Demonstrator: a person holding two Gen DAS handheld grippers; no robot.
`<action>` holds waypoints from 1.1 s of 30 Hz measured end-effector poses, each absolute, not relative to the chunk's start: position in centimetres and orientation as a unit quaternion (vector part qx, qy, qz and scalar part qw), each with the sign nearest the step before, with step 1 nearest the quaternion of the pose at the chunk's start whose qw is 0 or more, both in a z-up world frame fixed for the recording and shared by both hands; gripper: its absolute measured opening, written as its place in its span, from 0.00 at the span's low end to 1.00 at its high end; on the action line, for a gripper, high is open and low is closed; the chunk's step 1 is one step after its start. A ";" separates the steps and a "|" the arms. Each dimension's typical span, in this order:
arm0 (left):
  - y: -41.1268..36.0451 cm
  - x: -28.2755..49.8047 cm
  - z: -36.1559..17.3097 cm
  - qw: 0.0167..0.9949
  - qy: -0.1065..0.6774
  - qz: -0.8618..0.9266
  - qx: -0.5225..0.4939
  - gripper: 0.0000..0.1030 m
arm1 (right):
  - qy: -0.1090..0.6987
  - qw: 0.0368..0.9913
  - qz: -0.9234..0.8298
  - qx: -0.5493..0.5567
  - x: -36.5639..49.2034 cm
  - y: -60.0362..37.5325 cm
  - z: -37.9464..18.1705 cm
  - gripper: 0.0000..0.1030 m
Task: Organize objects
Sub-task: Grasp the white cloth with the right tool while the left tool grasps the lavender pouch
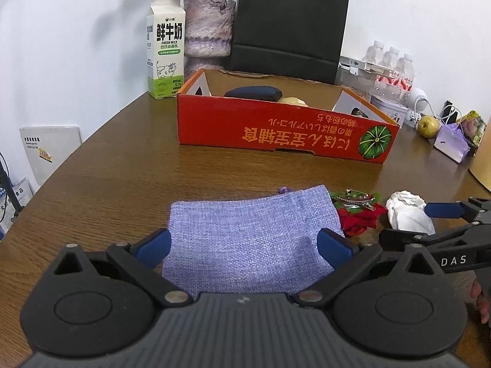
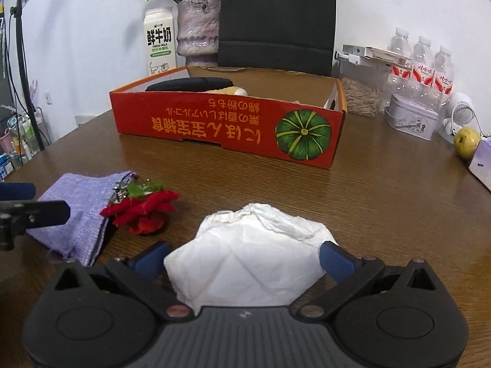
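Note:
A lilac woven pouch [image 1: 254,233] lies flat on the brown table, and my left gripper [image 1: 244,245] stands open astride it, one blue pad at each side edge. To its right lie a red fabric flower [image 1: 359,217] with a metal clip [image 1: 356,201] and a crumpled white tissue [image 1: 405,202]. My right gripper [image 2: 245,257] is wide open around the tissue [image 2: 260,230], which rests on the table between the fingers. The flower [image 2: 144,211] and pouch [image 2: 76,214] appear to its left. An orange cardboard box [image 1: 276,125] behind holds a dark case [image 1: 254,92] and a pale item.
Behind the box [image 2: 214,122] stand a milk carton [image 1: 165,49], a vase [image 1: 210,27] of flowers and a black paper bag [image 1: 291,24]. Water bottles [image 2: 426,61], a seed jar [image 2: 360,95], a tin [image 2: 411,119], a yellow-green fruit [image 2: 466,141] and a purple packet [image 1: 452,142] crowd the right.

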State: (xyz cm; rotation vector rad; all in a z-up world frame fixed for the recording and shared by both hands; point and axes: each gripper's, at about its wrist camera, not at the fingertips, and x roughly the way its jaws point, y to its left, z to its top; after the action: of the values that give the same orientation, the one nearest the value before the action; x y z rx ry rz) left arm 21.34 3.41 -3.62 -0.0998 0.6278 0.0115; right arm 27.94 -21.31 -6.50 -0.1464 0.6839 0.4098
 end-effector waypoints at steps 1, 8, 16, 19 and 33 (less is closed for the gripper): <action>3.4 21.4 -3.7 0.949 0.310 0.006 -0.049 1.00 | 0.332 0.919 0.199 -0.072 27.9 -21.3 -6.5 1.00; 3.6 21.5 -3.7 0.949 0.311 0.008 -0.055 1.00 | 0.307 0.924 0.212 -0.080 25.1 -21.4 -6.1 0.62; 3.3 22.2 -4.4 0.942 0.331 0.012 -0.047 1.00 | 0.297 0.928 0.214 -0.072 22.7 -22.4 -5.6 0.44; 2.2 22.6 -4.8 0.942 0.333 0.022 -0.010 1.00 | 0.297 0.927 0.213 -0.083 22.5 -22.0 -5.7 0.44; 1.4 19.6 -4.2 0.952 0.305 0.007 -0.030 0.01 | 0.296 0.927 0.220 -0.074 22.6 -22.4 -5.7 0.45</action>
State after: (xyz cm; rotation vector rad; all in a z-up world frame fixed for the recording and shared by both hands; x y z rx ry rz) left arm 19.64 1.45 -4.15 -0.0617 0.6196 0.0143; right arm 22.58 -22.45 -5.68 -0.1513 0.6059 0.4504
